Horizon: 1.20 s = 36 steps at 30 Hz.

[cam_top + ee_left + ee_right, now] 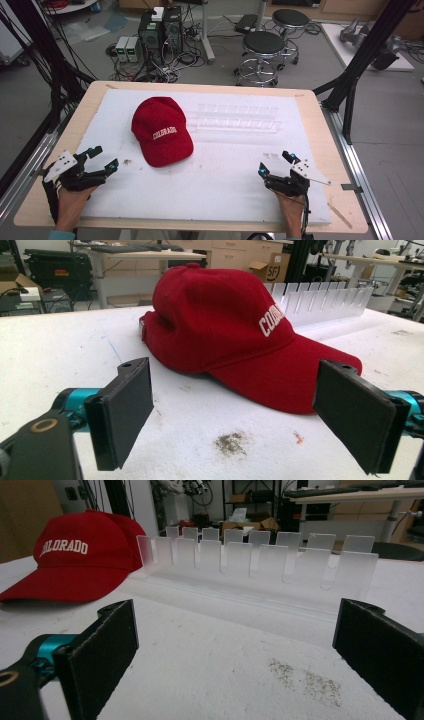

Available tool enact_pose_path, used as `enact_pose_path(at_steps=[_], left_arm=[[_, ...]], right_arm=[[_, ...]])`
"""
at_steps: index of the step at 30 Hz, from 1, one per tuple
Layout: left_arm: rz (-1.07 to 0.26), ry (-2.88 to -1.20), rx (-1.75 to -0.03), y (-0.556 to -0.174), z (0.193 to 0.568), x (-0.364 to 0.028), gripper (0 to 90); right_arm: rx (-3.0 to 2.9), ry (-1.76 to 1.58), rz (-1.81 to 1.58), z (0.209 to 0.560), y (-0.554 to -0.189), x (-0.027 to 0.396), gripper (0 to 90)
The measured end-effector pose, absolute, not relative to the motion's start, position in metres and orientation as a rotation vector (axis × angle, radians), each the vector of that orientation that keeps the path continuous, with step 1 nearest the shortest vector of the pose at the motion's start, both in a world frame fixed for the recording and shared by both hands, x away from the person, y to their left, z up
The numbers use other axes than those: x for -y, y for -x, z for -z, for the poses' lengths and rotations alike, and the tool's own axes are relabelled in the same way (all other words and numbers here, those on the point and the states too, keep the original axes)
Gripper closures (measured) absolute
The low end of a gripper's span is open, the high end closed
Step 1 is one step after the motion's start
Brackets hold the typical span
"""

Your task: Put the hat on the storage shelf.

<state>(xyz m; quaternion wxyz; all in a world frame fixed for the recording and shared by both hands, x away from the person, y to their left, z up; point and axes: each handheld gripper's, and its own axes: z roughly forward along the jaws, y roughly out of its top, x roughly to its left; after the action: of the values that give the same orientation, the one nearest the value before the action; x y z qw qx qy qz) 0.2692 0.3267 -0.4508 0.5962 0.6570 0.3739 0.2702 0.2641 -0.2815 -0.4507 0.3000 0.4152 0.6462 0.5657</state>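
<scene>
A red baseball cap (161, 131) with white lettering lies on the white foam board (210, 185), brim toward the near edge. Right of it stands a clear acrylic slotted rack (235, 120). My left gripper (104, 158) rests at the board's near left, jaws open and empty, a short way left of the brim. From the left gripper view the cap (235, 330) lies just ahead between the open jaws of that gripper (250, 420). My right gripper (274, 162) sits at the near right, open and empty. Its own view has the rack (255, 565) ahead and the cap (75, 560) at left.
The wooden table (320, 125) edges frame the board. Small dirt specks mark the foam near each gripper (231, 442) (305, 677). Beyond the table stand two stools (262, 55), computer towers (160, 32) with cables, and black frame struts (365, 55).
</scene>
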Motion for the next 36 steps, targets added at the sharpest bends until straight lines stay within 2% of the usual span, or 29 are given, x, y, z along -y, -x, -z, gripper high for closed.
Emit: enact_pose_path(at_steps=[36], left_arm=[[-0.546,-1.510,-0.887,-0.2737,0.4500,-0.3339,16.0]], right_arm=[[-1.724,-1.106,-1.509,0.4505,-0.2657,0.2823,3.2]])
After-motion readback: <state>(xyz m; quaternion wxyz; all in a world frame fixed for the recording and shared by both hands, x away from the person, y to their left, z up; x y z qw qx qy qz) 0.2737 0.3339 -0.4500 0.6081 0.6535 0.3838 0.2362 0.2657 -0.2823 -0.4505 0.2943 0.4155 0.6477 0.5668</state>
